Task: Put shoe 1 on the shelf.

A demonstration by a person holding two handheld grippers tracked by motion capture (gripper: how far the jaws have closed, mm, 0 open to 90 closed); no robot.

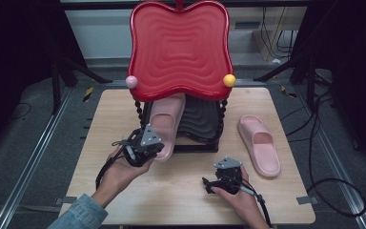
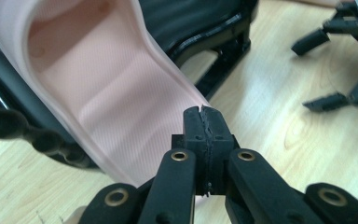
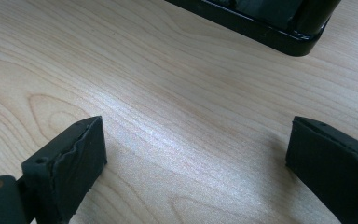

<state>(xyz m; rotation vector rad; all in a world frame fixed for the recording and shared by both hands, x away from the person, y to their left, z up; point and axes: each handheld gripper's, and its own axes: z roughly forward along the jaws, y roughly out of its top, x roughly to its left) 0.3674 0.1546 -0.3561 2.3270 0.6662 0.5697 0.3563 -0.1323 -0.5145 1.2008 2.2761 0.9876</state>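
- Your left tool (image 1: 145,143) is closed on the heel edge of the pink slipper (image 1: 166,121); in the left gripper view its pads (image 2: 207,135) meet with the thin rim of the slipper (image 2: 107,88) pinched between them.
- This slipper lies with its toe on the black lower shelf (image 1: 201,121) of the rack, under the red top tray (image 1: 180,47), and its heel hangs over the front edge of the shelf.
- The twisted black posts (image 1: 137,109) stand close on both sides, so the room beside the slipper is narrow.
- Your right tool (image 1: 225,177) rests low on the surface (image 1: 181,191) with its jaws wide apart and nothing between them; bare wood lies in front of it.
- The second pink slipper (image 1: 259,144) lies flat on the surface, to the right of the rack, well apart from your right tool.
- Around the surface you see a dark floor with cables (image 1: 324,181) and stand legs.
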